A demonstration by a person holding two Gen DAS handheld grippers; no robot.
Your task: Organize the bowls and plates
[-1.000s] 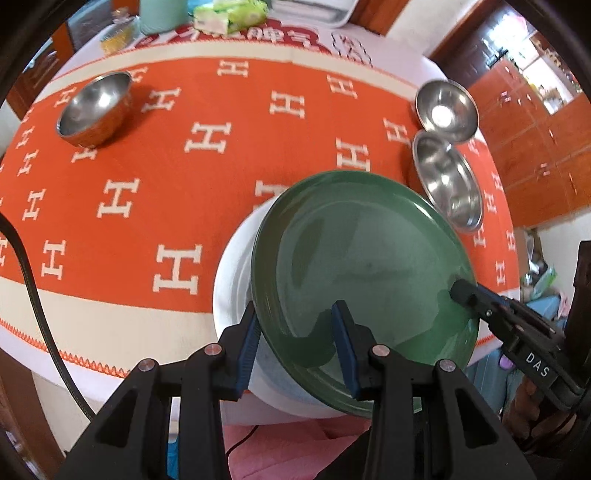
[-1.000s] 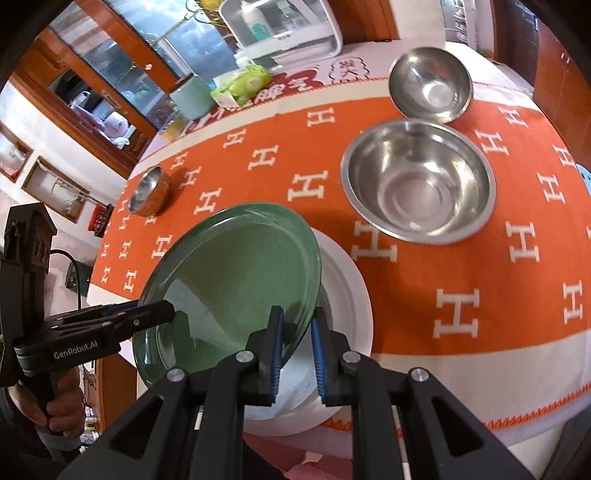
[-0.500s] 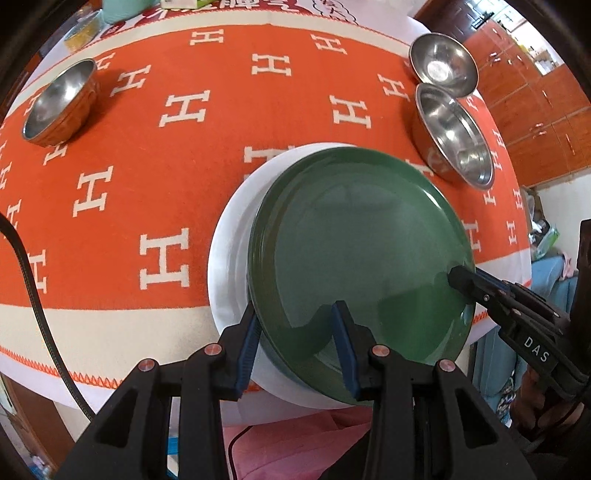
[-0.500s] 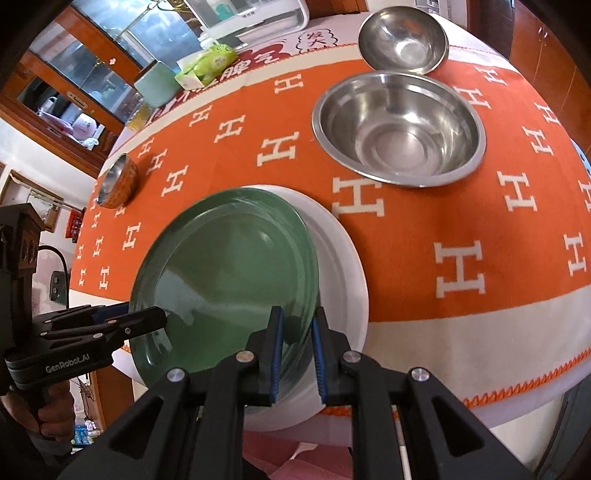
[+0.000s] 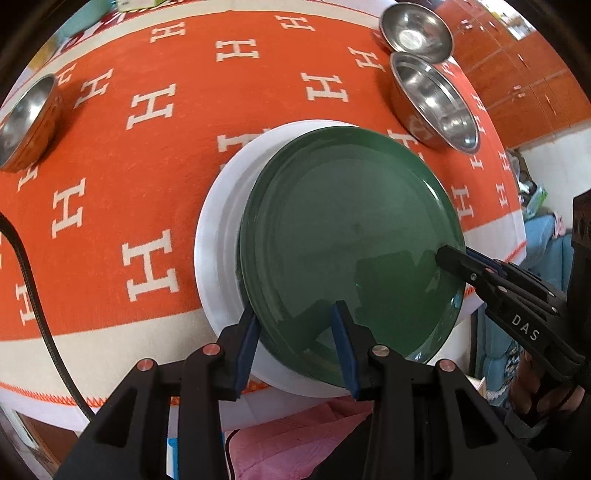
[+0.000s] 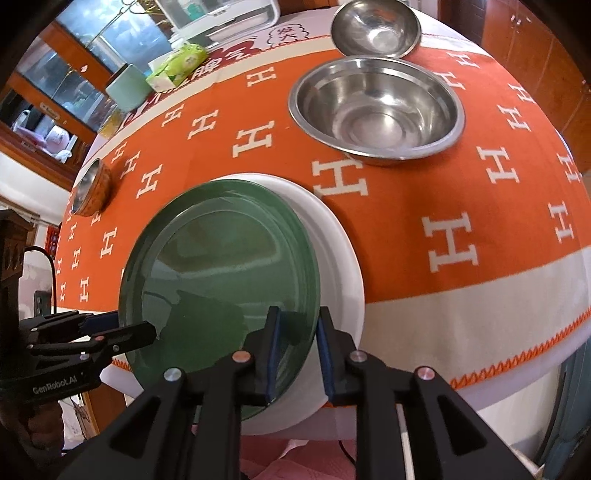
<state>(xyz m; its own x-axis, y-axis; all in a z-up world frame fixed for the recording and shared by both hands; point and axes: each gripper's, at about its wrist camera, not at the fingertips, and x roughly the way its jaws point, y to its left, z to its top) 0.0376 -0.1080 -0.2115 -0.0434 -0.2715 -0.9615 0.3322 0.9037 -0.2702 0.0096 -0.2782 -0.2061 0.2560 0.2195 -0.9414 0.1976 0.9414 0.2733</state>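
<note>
Most of the white plate (image 5: 218,236) under the green plate (image 5: 351,236); far small bowl (image 5: 22,118) edge-cropped.

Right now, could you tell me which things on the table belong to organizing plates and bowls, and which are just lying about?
Job:
green plate
white plate
large steel bowl
smaller steel bowl
small bowl at the far edge

Lying about:
tissue pack
pale green cup

Steel bowls (image 6: 376,107) crowd the far right; orange cloth (image 5: 155,177) leftward lies open.
</note>
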